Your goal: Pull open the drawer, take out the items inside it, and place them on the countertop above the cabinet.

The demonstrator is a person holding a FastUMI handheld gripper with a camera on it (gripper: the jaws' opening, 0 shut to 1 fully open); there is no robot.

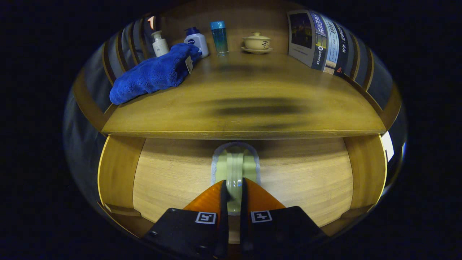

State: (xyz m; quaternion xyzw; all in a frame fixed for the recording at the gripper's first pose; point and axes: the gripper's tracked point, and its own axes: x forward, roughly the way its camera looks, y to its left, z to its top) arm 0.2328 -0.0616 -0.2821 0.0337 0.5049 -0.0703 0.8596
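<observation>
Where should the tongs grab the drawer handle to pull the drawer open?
By its raised middle bar, coming straight at the drawer front. The handle is a narrow upright strip, so a finger fits down each side. The tongs already pinch it that way; a straight pull back should probably open it.

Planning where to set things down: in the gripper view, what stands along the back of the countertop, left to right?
Pump bottle → white bottle → blue bottle → lidded cup → books. Gripper is shut on the drawer handle.
</observation>
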